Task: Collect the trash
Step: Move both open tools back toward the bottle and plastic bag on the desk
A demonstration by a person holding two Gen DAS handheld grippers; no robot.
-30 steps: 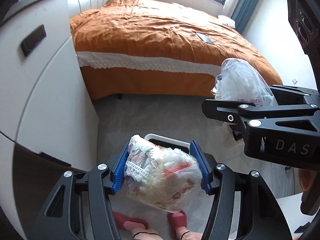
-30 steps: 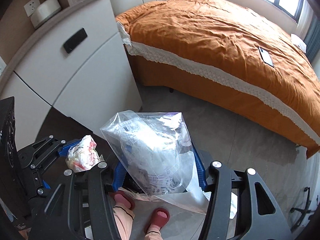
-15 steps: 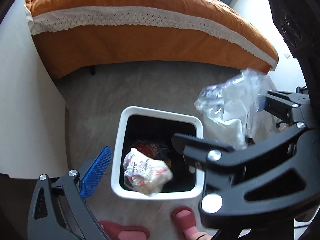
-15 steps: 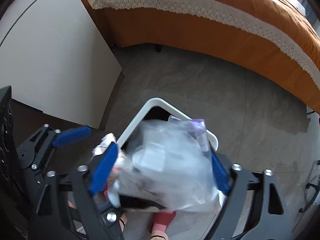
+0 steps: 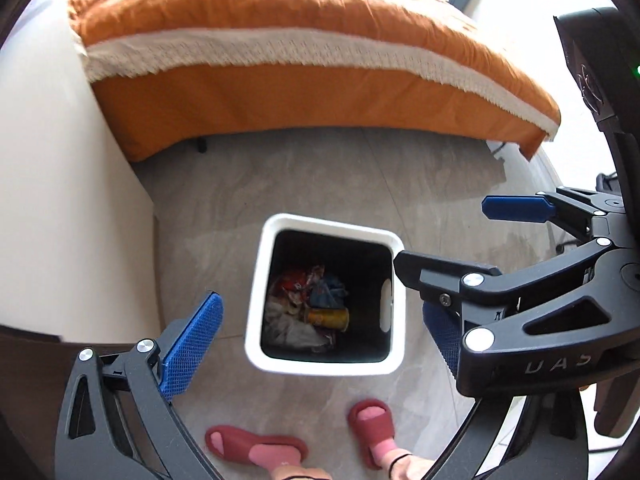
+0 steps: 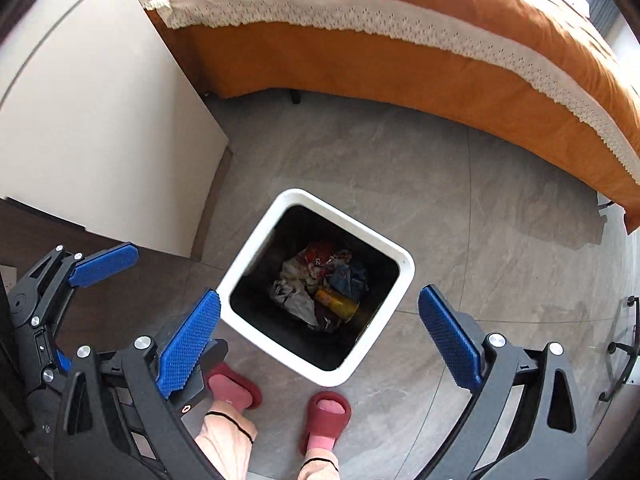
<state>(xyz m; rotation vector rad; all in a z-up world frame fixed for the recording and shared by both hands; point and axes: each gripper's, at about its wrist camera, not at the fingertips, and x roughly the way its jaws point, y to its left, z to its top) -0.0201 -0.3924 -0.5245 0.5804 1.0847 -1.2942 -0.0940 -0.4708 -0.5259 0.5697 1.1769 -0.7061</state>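
A white square trash bin (image 5: pixel 256 312) with a black inside stands on the grey floor below both grippers; it also shows in the right wrist view (image 6: pixel 248 268). Crumpled wrappers, plastic bags (image 5: pixel 288 324) and a yellow can (image 5: pixel 328 317) lie in it; the bags (image 6: pixel 294 300) and the can (image 6: pixel 336 300) show in the right wrist view too. My left gripper (image 5: pixel 316 336) is open and empty above the bin. My right gripper (image 6: pixel 320 338) is open and empty above the bin, and crosses the left wrist view (image 5: pixel 460 240) at the right.
An orange-covered bed (image 6: pixel 400 40) with a white lace band runs behind the bin. A white cabinet (image 6: pixel 88 120) stands at the left. The person's feet in red slippers (image 6: pixel 324 416) stand just in front of the bin on the grey tile floor (image 6: pixel 480 200).
Both grippers opened over the bin and let go of their plastic trash bags, which dropped inside. Both cameras tilted down from the bed to the bin.
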